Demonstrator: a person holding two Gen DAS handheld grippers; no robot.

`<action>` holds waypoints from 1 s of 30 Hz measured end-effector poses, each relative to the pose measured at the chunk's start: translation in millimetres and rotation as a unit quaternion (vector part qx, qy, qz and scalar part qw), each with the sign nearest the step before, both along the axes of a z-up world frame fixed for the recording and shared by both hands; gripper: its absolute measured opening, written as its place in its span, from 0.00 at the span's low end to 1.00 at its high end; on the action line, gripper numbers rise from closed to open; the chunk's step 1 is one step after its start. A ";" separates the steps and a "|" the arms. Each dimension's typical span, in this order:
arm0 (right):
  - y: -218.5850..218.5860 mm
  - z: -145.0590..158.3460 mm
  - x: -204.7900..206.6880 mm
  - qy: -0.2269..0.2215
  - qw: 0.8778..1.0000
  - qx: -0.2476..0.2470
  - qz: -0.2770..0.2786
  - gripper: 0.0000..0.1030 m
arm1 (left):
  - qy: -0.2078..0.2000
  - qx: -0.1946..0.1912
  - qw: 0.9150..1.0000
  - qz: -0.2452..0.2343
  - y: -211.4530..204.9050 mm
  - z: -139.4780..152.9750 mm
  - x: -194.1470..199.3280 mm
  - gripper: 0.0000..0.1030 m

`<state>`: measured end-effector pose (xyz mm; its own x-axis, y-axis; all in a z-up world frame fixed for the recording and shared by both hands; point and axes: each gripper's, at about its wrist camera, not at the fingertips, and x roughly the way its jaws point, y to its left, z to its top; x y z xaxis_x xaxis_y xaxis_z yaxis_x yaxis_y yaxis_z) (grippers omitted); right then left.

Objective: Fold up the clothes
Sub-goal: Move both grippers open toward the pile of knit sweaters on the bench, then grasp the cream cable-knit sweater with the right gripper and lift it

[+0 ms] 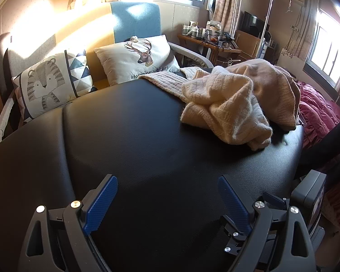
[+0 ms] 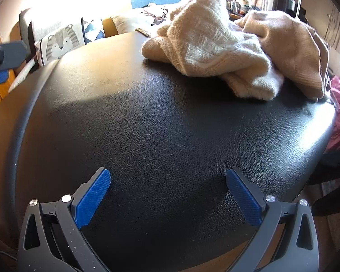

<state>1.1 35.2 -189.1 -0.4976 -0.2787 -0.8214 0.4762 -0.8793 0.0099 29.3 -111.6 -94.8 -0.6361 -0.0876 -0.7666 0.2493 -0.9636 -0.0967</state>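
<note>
Both my left gripper [image 1: 167, 182] and right gripper [image 2: 168, 176] hang wide apart, grasping nothing. The clothes [image 1: 229, 104] sit bunched, unfolded, at two o'clock on the black desk [image 1: 124, 136].

Black leather-grain table top [image 2: 170, 124]; on it a cream fluffy knit sweater [image 1: 226, 108], a tan ribbed garment [image 1: 281, 95] and a pale pink ribbed knit [image 1: 163, 79]. Both grippers dark grey with blue textured pads [image 2: 90, 199]. White deer-print pillow [image 1: 136, 59], grey-striped tiger pillow [image 1: 47, 81] with navy triangles, magenta fabric [image 1: 317, 111] off the table's right edge
</note>
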 end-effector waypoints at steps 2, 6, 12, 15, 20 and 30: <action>2.3 -1.2 -1.3 -0.004 1.000 -0.006 -0.003 1.00 | -0.001 0.001 1.000 0.003 -1.5 -0.6 0.1 0.90; 2.5 -2.7 -0.7 -0.003 1.000 -0.009 -0.005 1.00 | -0.008 0.000 1.000 0.005 -1.8 -3.9 -2.6 0.90; 3.7 1.4 -2.0 -0.004 1.000 -0.003 0.000 1.00 | 0.003 -0.010 1.000 -0.004 3.2 5.1 -3.0 0.90; 17.6 11.1 -7.7 0.009 1.000 0.002 -0.021 1.00 | 0.013 -0.025 0.999 -0.017 8.0 13.7 -5.3 0.90; 54.1 44.0 -32.8 0.062 0.995 -0.028 -0.072 1.00 | 0.032 -0.024 0.999 -0.019 5.8 25.9 -11.6 0.90; 55.4 75.3 -83.9 0.088 0.991 -0.090 -0.048 1.00 | 0.020 -0.027 0.999 -0.013 1.3 18.2 -24.1 0.90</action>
<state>-82.8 90.6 -113.8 -0.6606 -0.3568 -0.6606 0.3983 -0.9124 0.0944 5.2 -110.3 -76.6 -0.6684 -0.1117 -0.7354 0.2214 -0.9737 -0.0533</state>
